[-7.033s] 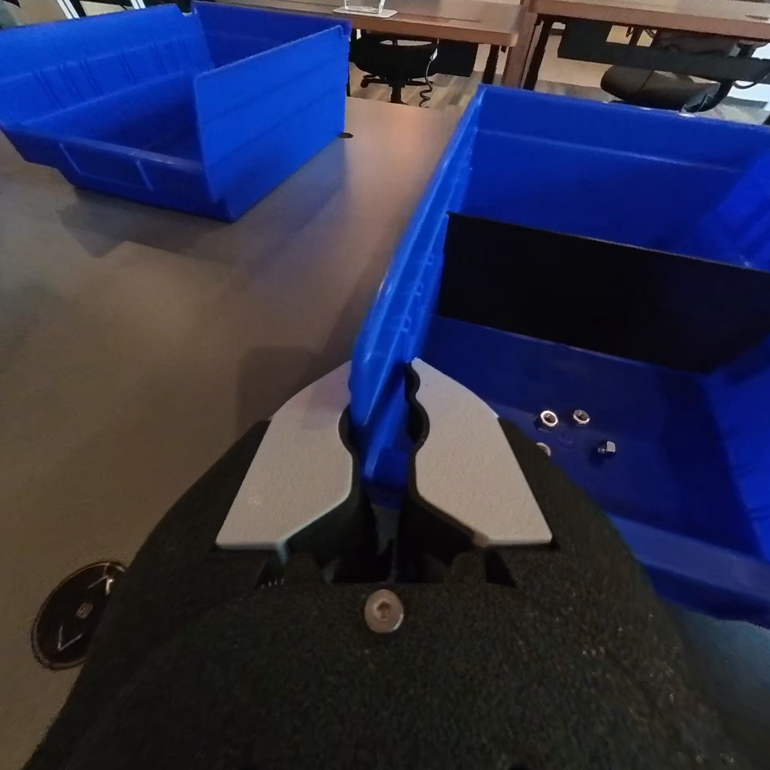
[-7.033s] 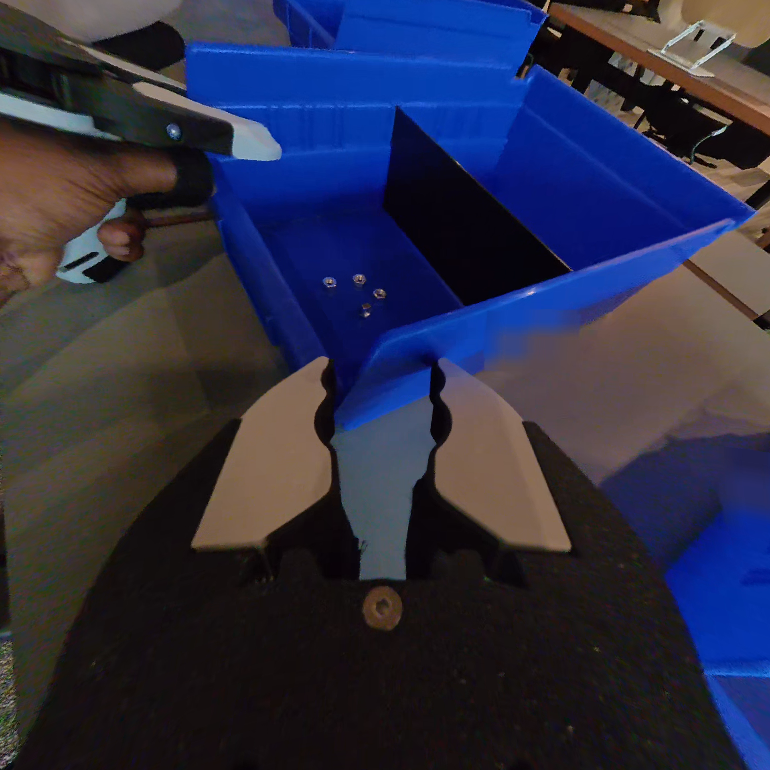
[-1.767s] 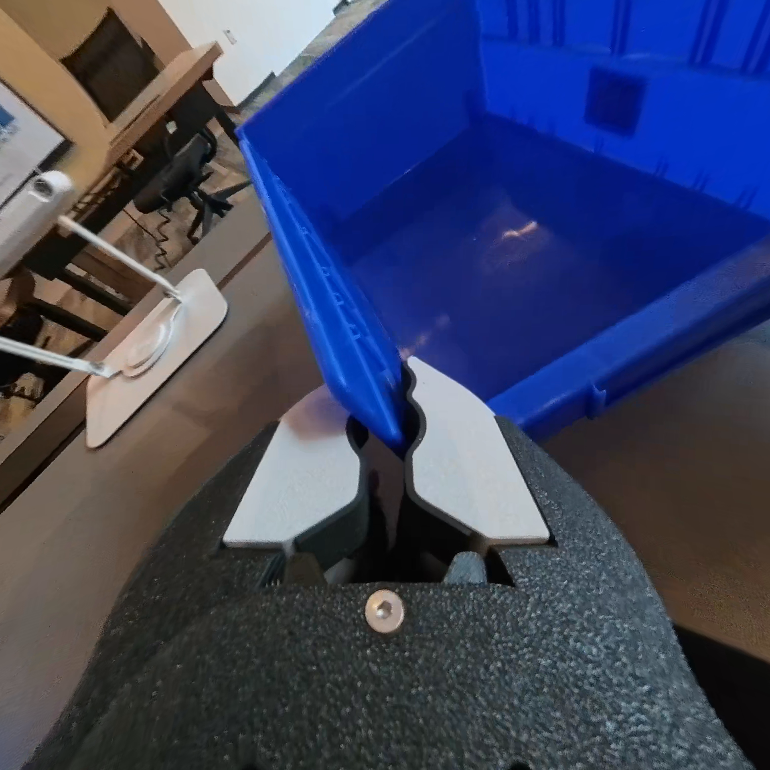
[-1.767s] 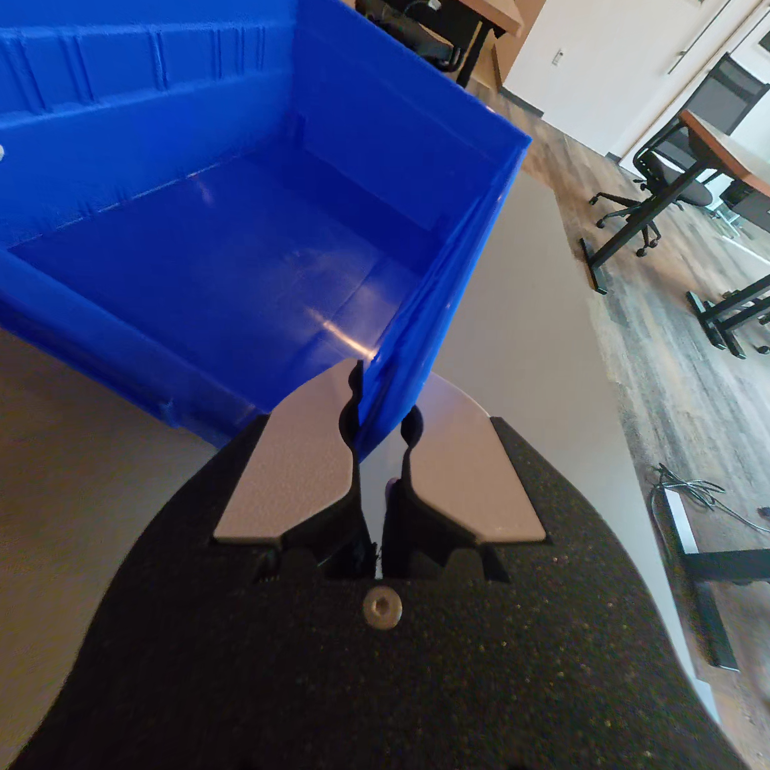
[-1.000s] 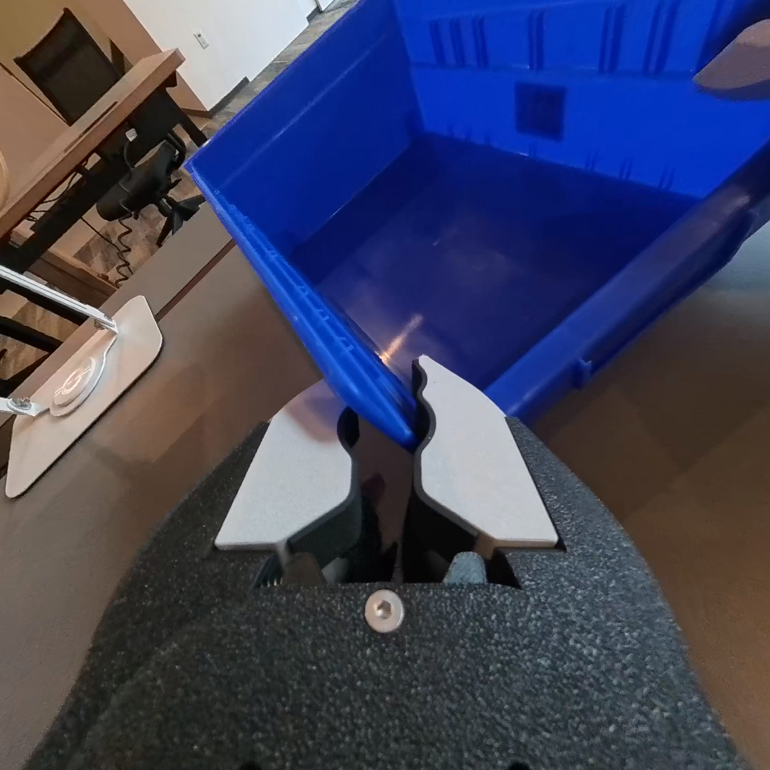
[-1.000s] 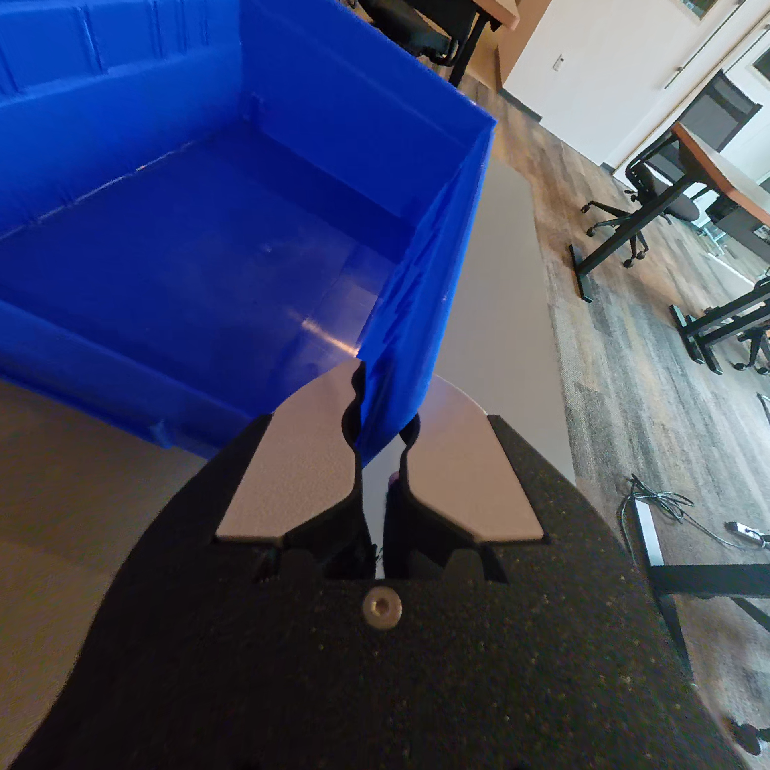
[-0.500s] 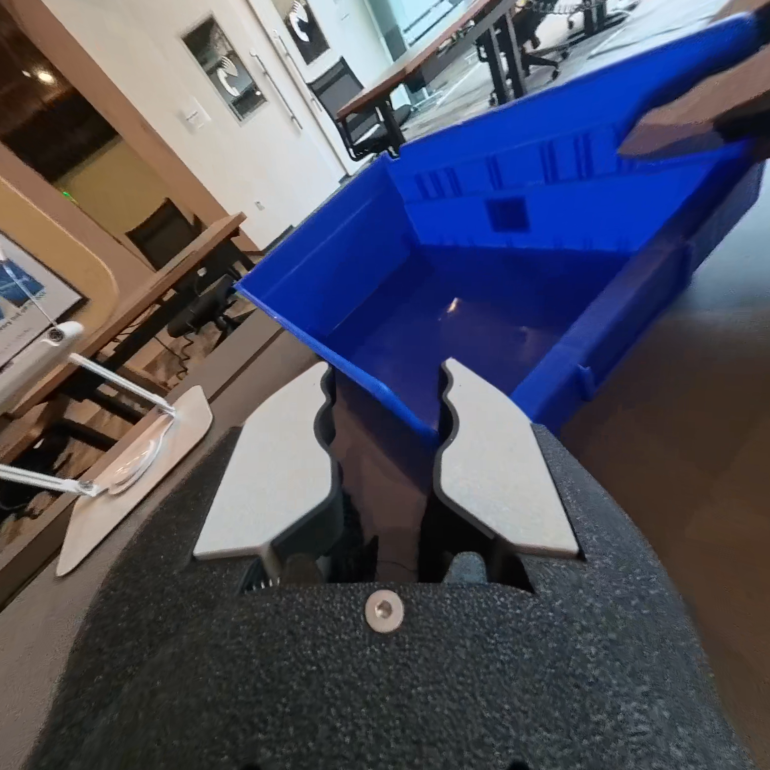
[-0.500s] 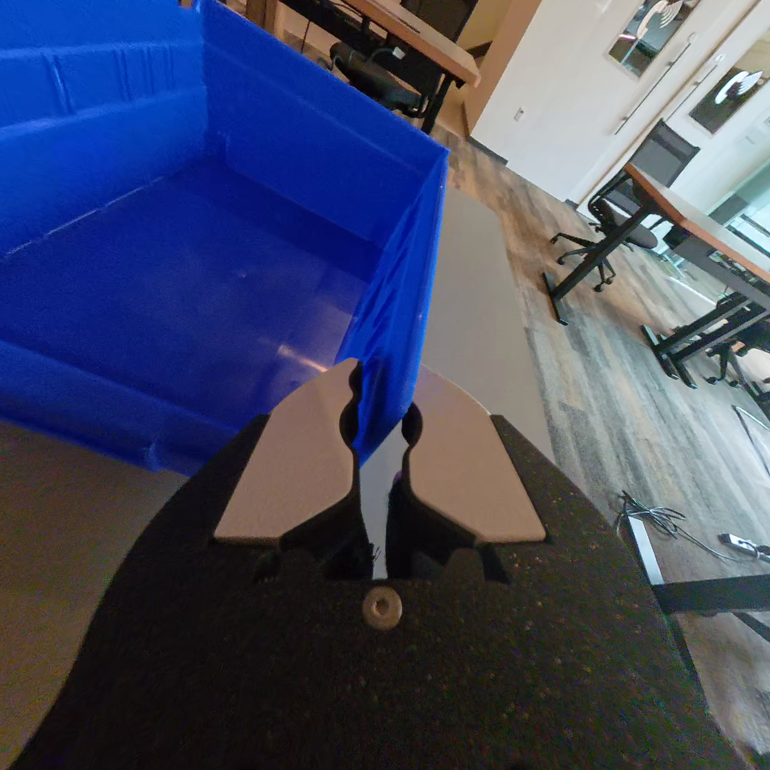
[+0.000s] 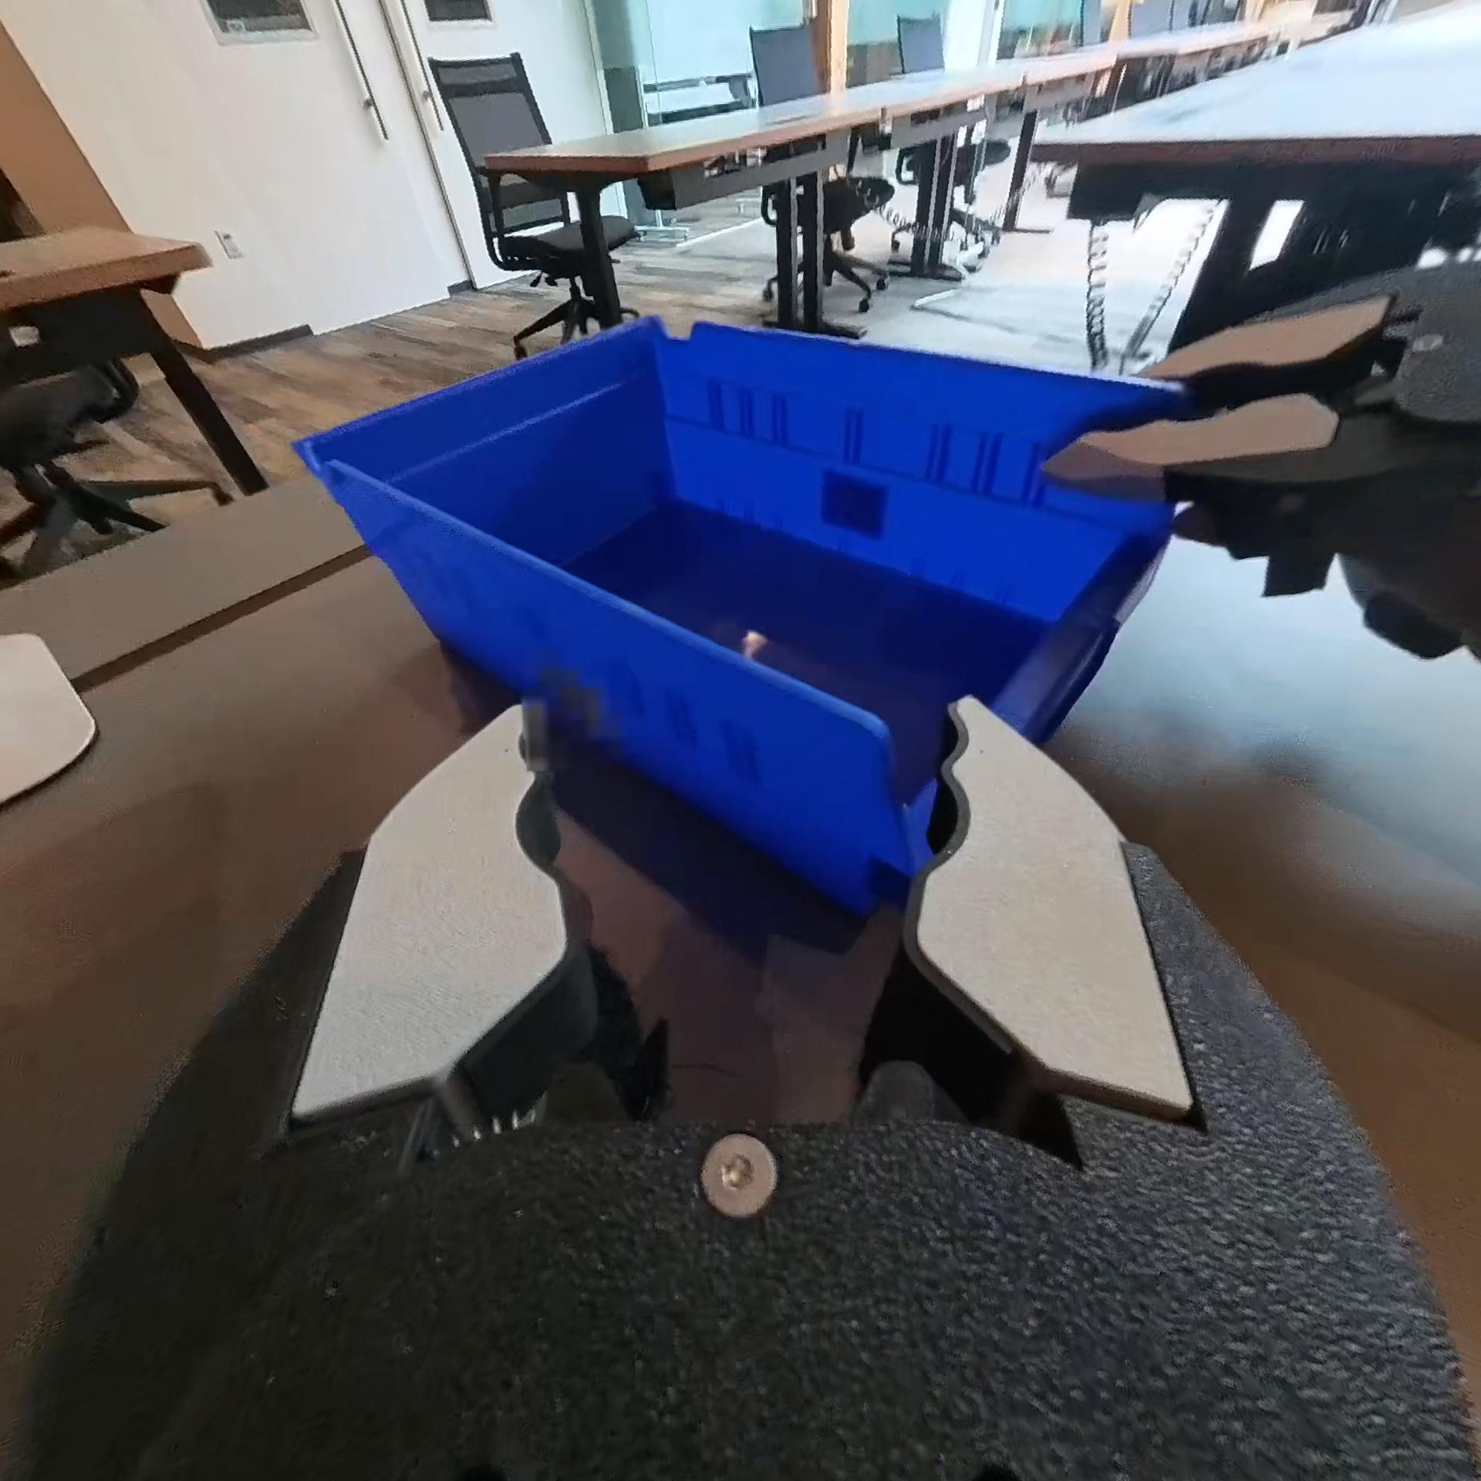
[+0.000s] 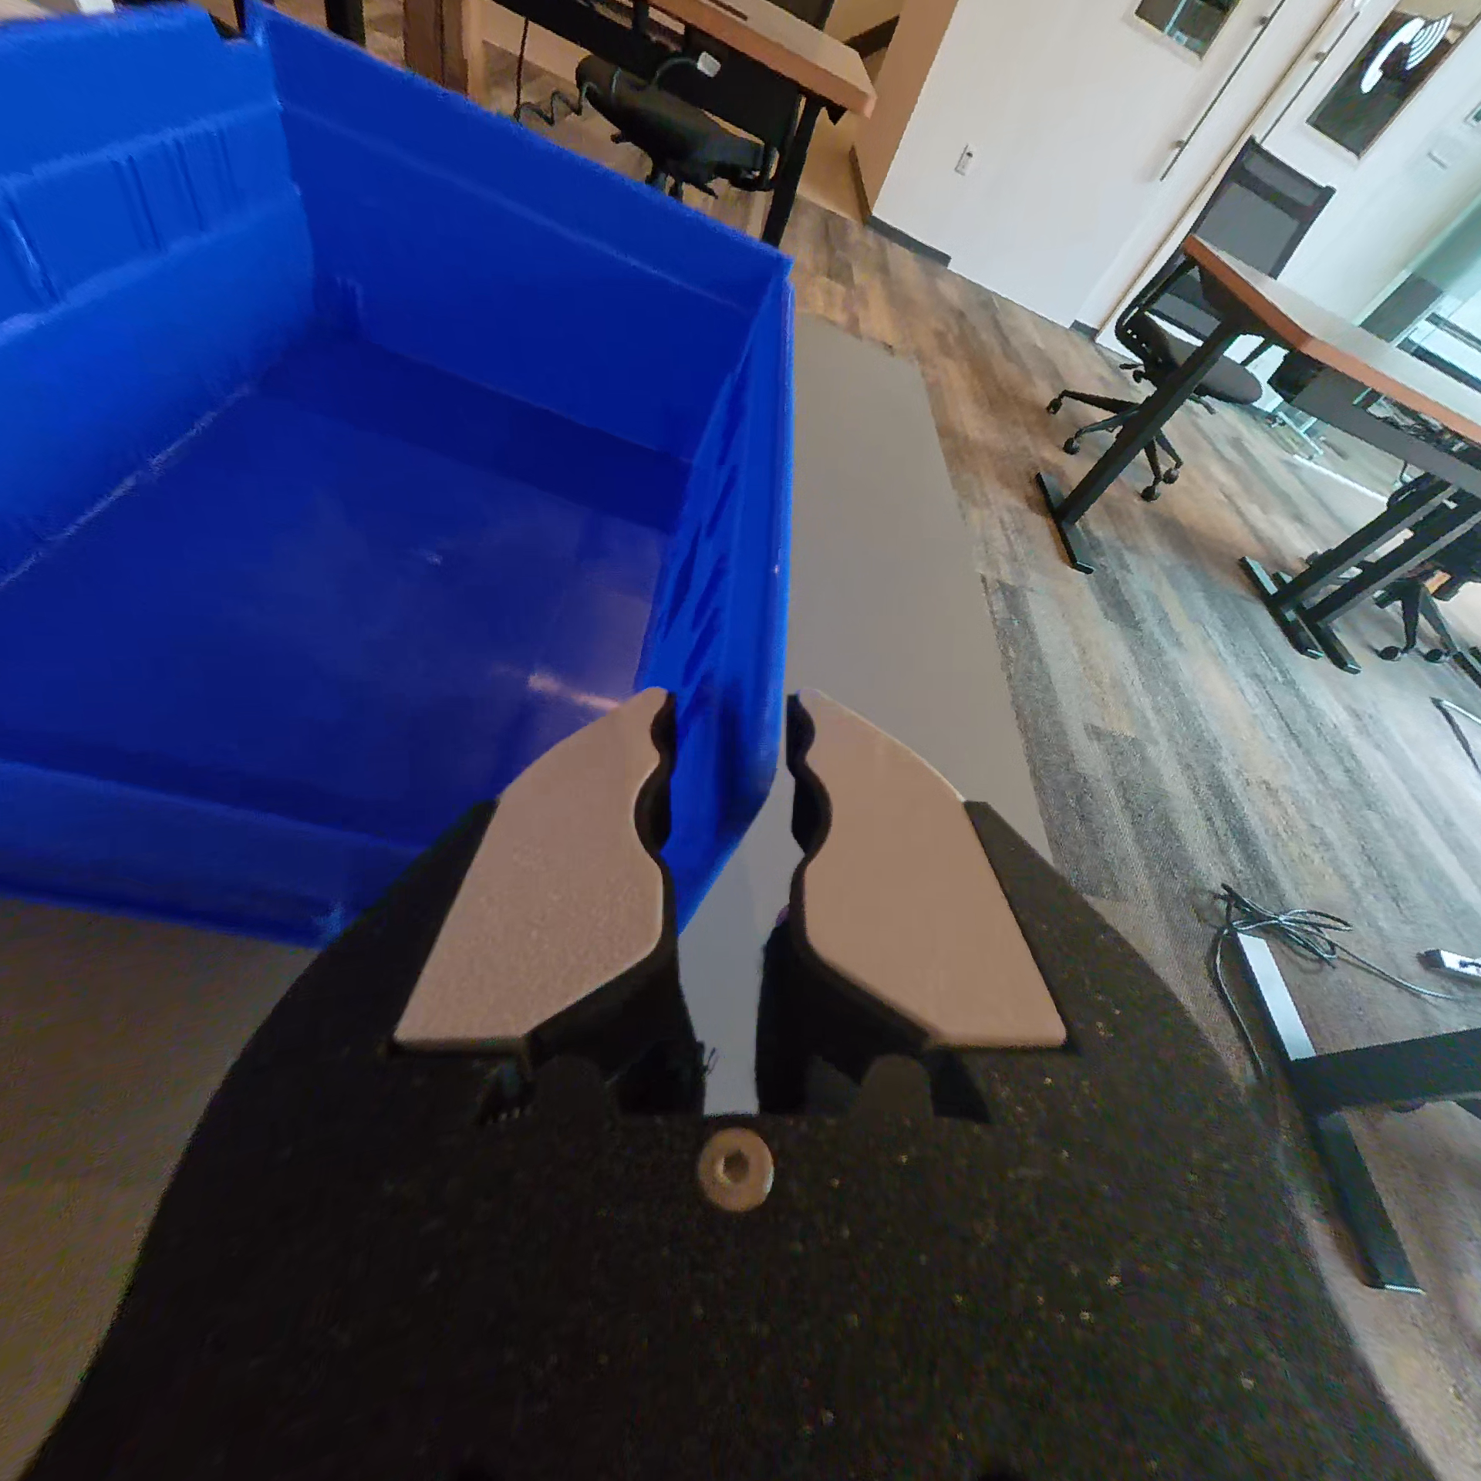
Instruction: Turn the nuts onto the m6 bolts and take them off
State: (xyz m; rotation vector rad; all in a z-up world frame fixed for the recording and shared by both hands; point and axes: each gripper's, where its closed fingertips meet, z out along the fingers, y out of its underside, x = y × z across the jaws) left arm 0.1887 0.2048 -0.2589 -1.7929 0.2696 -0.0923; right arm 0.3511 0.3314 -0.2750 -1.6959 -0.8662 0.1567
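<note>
An empty blue bin [image 9: 641, 721] stands on the dark table; no nuts or bolts show in either view. My left gripper [image 9: 745, 721] is wide open at the bin's near side wall. The wall stands between the fingers and neither pad touches it. My right gripper [image 10: 729, 697] straddles the opposite side wall [image 10: 721, 521] with its fingers parted. There is a gap between the right pad [image 10: 801, 721] and the wall, so nothing is gripped. The right gripper also shows in the left wrist view [image 9: 1106, 421], at the bin's far right corner.
A white flat base [image 9: 32, 713] lies on the table at the far left. The table's edge [image 10: 946, 481] runs close to the right of the bin, with floor, cables [image 10: 1282, 930], desks and office chairs beyond.
The bin, earlier held by both grippers at its side walls, now rests on the table. My left gripper opened wide and let go of the wall. My right gripper's fingers parted from it.
</note>
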